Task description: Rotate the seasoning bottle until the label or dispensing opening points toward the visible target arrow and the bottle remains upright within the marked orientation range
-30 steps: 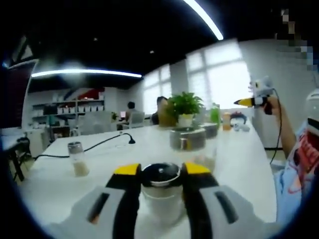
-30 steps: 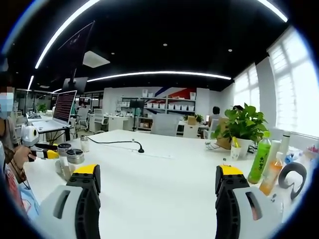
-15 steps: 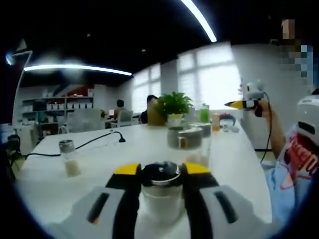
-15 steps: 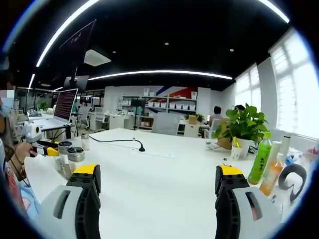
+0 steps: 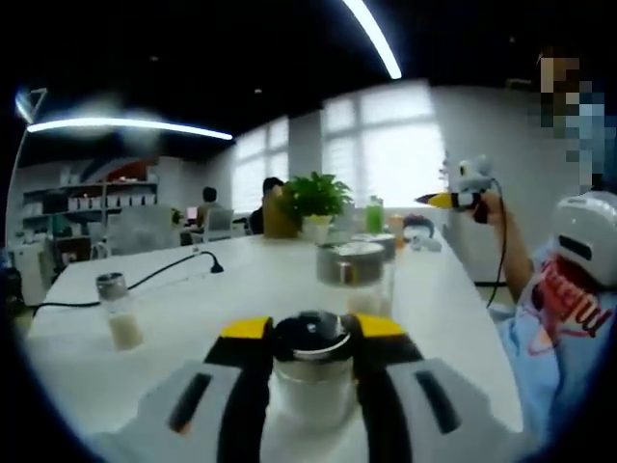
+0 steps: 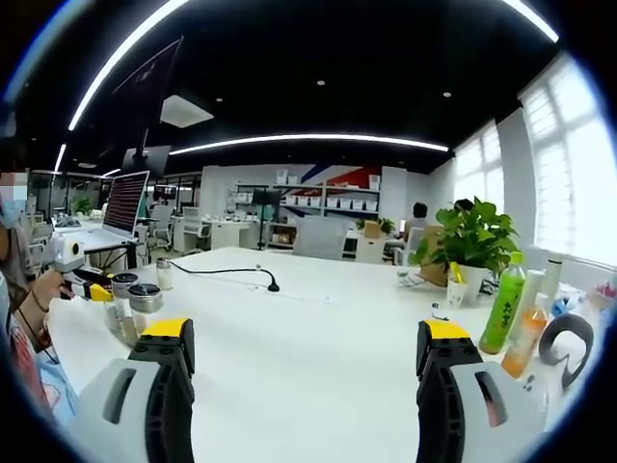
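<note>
The left gripper (image 5: 308, 338) has its yellow-tipped jaws closed around the seasoning bottle (image 5: 310, 371), one jaw on each side just under the dark shiny cap (image 5: 310, 336), and the bottle stands upright on the white counter (image 5: 231, 289) close to the near edge. It looks like clear glass or hard plastic holding pale powder, so I would judge it stiff, light and rather slippery; the shoulder below the cap seems the sensible place to pinch it, firmly enough to turn without sliding, yet gently if it is glass. No arrow or label can be made out from here, so how far the turn has gone is unclear. Beyond it stand two more capped jars (image 5: 352, 275), and a small shaker (image 5: 118, 311) sits off to the far left beside a black cable (image 5: 169, 272). The right gripper (image 6: 307, 359) is held level over bare counter, jaws spread wide with nothing between them, green drink bottle (image 6: 503, 311) and potted plant (image 6: 469, 246) to its right.
</note>
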Action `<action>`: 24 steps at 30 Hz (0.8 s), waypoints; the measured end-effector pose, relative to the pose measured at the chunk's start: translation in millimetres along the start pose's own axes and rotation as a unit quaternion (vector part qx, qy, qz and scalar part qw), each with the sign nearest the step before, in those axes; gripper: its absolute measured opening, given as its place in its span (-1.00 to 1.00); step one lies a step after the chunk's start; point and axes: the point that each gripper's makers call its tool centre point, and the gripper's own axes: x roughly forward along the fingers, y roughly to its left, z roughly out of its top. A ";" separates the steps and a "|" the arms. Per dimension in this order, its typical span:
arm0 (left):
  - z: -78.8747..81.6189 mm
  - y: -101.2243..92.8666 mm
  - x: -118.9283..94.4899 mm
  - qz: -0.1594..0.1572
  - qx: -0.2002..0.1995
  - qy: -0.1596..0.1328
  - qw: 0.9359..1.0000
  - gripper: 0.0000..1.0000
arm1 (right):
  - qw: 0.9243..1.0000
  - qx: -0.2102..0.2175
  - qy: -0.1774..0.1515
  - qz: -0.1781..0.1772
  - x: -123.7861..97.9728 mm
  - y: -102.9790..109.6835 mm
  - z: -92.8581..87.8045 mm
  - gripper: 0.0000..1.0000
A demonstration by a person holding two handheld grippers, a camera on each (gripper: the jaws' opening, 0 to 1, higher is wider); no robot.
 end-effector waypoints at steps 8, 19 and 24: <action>0.1 -1.1 2.6 -0.041 0.005 0.003 0.999 -0.33 | 1.000 0.006 -0.001 0.006 2.3 3.1 0.0 0.99; -0.2 -2.5 3.2 -0.086 0.010 0.006 0.996 -0.32 | 1.000 0.000 -0.005 0.016 1.4 4.7 1.2 0.99; -1.0 -2.6 4.4 -0.108 0.014 0.014 0.994 -0.32 | 1.000 -0.007 -0.009 0.012 -0.7 2.2 3.2 0.99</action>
